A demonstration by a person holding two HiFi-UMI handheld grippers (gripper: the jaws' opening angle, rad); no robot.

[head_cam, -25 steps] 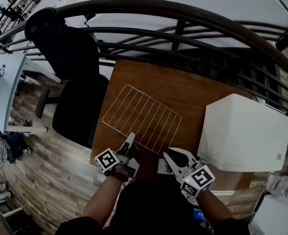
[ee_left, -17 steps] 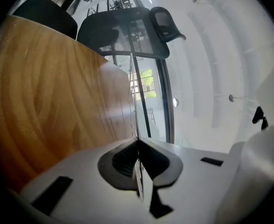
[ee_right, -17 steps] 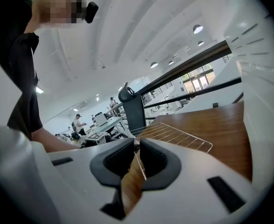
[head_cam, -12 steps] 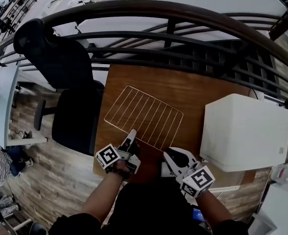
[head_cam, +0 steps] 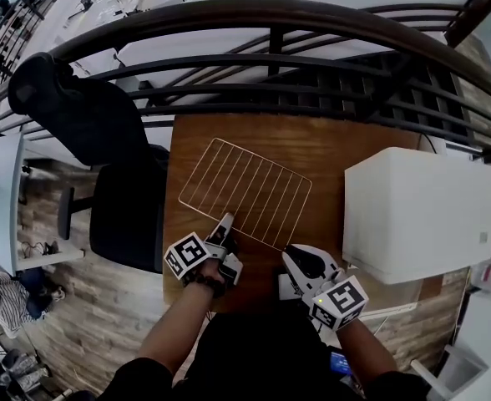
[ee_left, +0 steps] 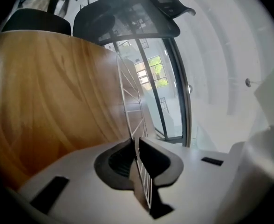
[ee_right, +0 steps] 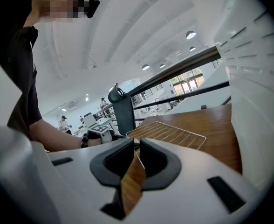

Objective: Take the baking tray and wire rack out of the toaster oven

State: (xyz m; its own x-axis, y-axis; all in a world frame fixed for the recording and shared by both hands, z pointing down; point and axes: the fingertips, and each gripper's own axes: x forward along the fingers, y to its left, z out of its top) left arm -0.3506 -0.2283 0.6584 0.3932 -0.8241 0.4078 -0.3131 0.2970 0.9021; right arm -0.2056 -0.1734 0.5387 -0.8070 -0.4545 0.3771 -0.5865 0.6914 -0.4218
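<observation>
While left gripper (head_cam: 227, 221) and right gripper (head_cam: 289, 254) fingers clamp wire rack (head_cam: 245, 192), toaster oven (head_cam: 417, 215) alongside

Thin bright metal wire rack (head_cam: 245, 192) on smooth, satin wood-grain table (head_cam: 329, 144); matt white toaster oven (head_cam: 417, 215) casing.

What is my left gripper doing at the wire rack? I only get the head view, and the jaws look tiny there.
Observer: In the left gripper view, the left gripper has its jaws shut on an edge wire of the wire rack.
Operator: And the right one?
Observer: The right gripper view shows the right gripper with jaws nearly together, pinching a wire at the rack's near corner.
</observation>
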